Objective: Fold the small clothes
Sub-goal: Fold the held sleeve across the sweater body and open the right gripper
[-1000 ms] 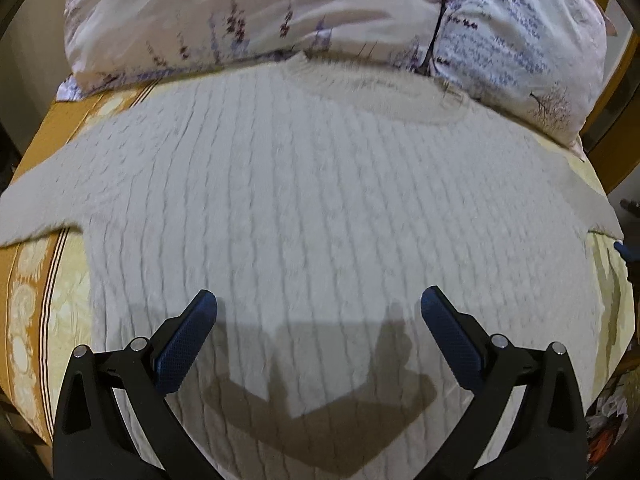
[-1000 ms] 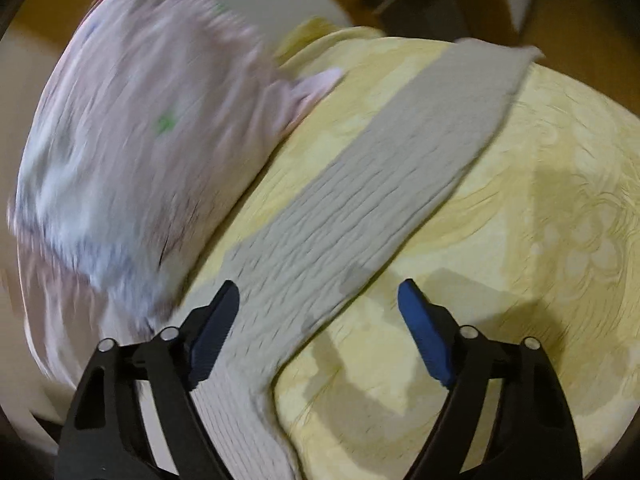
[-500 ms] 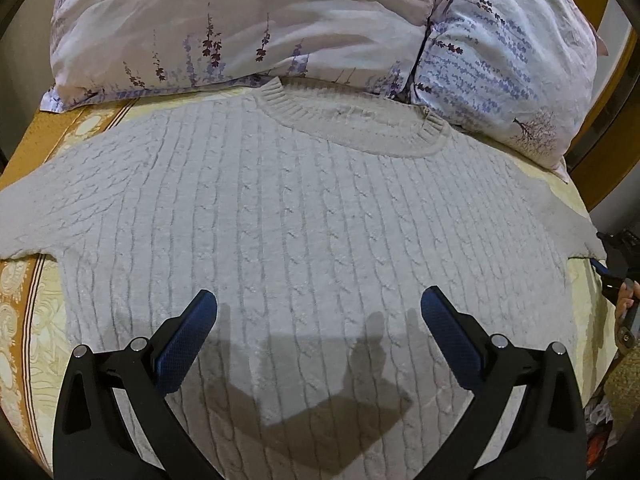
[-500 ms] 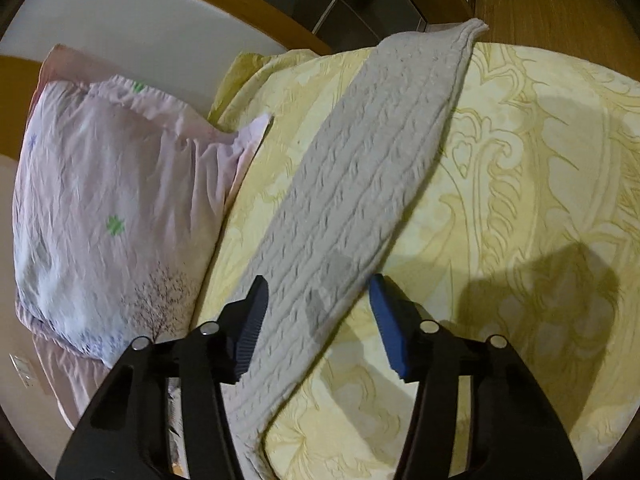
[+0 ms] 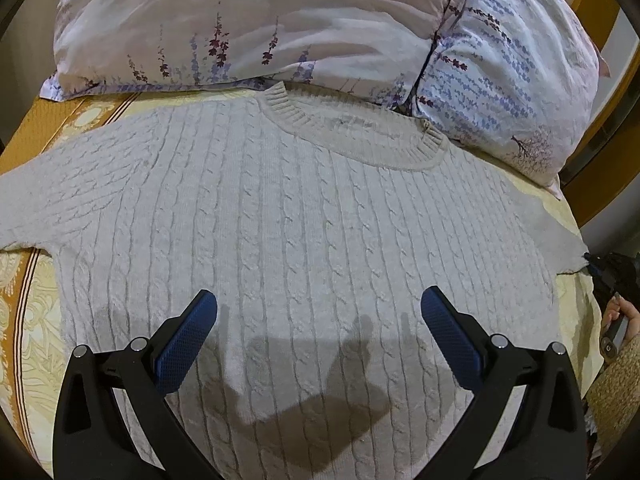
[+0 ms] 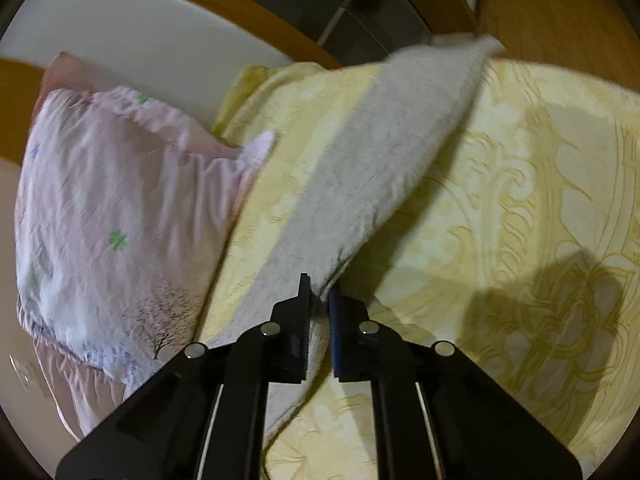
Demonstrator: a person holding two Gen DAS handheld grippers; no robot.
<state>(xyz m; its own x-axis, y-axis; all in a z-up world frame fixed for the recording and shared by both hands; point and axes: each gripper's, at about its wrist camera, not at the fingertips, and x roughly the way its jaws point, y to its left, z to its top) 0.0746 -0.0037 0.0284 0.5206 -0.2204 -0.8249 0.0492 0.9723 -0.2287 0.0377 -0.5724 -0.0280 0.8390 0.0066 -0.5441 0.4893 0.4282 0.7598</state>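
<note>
Between right claw (image 6: 319, 296) pads, sweater sleeve (image 6: 384, 160) sits pinched

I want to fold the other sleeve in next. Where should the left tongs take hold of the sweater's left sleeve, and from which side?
Probably at the sleeve's lower edge beside the armpit, coming from the left over the bedspread. That edge lies flat and free there, so one finger could slide beneath. The left tongs are open above the sweater; the cuff is out of view.
</note>
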